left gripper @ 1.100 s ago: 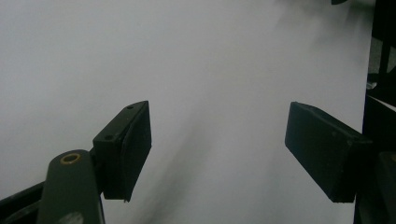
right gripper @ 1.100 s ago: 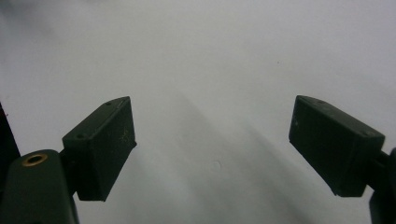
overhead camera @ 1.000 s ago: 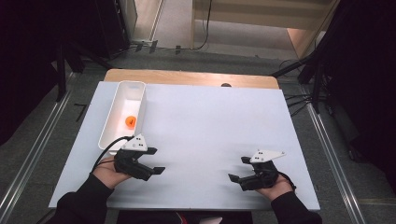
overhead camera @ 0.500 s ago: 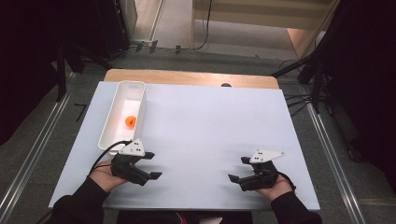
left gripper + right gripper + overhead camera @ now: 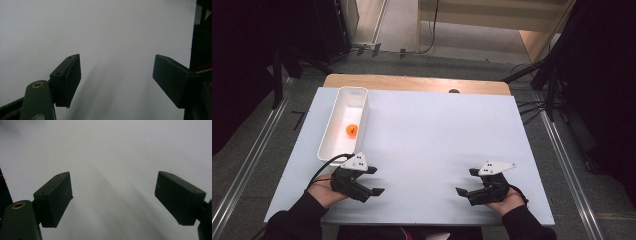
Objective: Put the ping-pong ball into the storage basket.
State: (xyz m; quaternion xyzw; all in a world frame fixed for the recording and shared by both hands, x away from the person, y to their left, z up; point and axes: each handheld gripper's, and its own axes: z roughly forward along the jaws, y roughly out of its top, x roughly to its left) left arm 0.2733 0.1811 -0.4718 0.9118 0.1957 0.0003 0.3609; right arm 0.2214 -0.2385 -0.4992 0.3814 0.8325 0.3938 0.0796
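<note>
In the high view, the left claw (image 5: 373,181) sits at the lower left of the frame, held in a hand (image 5: 324,190) that comes up from the bottom edge. It hovers low over the white tabletop (image 5: 432,140) with its jaws pointing toward the right side of the frame. The left gripper view shows the claw (image 5: 116,80) spread wide, with bare white surface between the two black jaws and nothing in its hold.

The right claw (image 5: 466,182) lies at the lower right of the high view, in the other hand (image 5: 504,200), jaws pointing toward the left of the frame, so the two claws face one another across a broad stretch of tabletop, well apart. In the right gripper view that claw (image 5: 113,200) is likewise wide open and holds nothing.

A long white bin (image 5: 328,145) stands at the left of the frame, running from upper middle down to just above the left claw, its near end close beside the grey plate on top. A small orange ball (image 5: 351,129) rests on the floor of the bin, about midway along its length, apart from both claws.
</note>
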